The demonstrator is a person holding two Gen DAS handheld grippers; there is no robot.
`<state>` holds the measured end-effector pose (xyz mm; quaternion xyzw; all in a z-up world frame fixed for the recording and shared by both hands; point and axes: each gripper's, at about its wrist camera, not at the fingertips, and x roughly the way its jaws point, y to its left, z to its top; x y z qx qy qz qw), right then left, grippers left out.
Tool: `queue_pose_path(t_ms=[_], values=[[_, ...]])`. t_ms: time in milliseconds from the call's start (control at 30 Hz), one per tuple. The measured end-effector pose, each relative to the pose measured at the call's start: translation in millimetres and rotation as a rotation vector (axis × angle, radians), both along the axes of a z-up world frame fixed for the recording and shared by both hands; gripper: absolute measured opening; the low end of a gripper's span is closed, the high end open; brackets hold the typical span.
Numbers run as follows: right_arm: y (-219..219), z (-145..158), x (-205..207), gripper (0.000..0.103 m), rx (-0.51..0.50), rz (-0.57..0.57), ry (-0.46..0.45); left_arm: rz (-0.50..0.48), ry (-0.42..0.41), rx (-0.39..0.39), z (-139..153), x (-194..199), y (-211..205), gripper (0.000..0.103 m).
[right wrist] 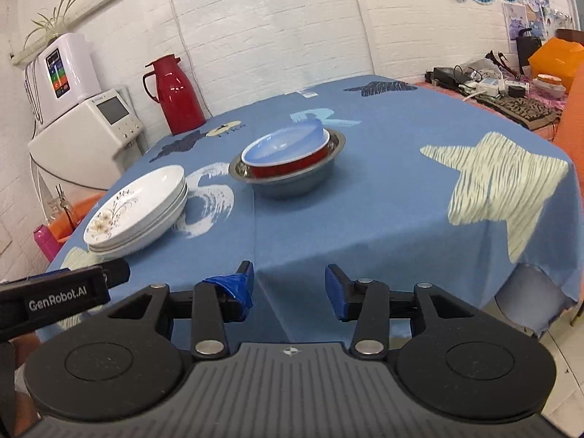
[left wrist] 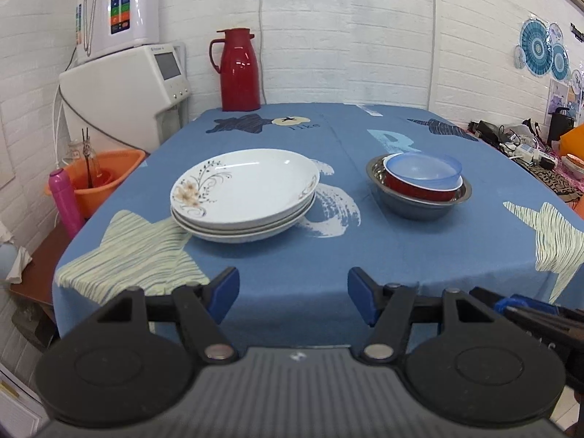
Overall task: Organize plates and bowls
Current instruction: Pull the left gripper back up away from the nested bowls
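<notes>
Short of the tabletop's near edge, left tool and right tool both hang released, empty. Plate stack lies ahead-left, nearer the left tool; nested bowls sit ahead-right, well apart from the plates. Lower plates and inner bowls show rims only.

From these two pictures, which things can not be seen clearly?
- Lower plates: both views, top plate covers all but rims.
- Steel bowl inside: both views, red bowl and blue bowl fill it.
- Panel text on white machine: too small.
- Side table clutter: small, cut off by the edge.
</notes>
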<state>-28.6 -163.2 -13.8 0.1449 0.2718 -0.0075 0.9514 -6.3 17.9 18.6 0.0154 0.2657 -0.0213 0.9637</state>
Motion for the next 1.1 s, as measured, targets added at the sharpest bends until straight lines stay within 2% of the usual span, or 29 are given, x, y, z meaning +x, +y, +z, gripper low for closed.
queue_pose_path(t_ms=[167, 333, 600, 1100], values=[[3, -7, -15, 0.029, 0.030, 0.004, 0.007, -0.010, -0.006, 0.026, -7, -18, -6, 0.065], [5, -6, -24, 0.029, -0.005, -0.025, -0.041, -0.004, -0.052, 0.039, -6, -26, -7, 0.066], [13, 0, -33, 0.030, -0.085, -0.055, -0.106, -0.002, -0.032, 0.036, -7, -26, -8, 0.066], [17, -8, -30, 0.032, -0.074, -0.035, -0.070, -0.010, -0.006, 0.069, -14, -26, -16, 0.068]])
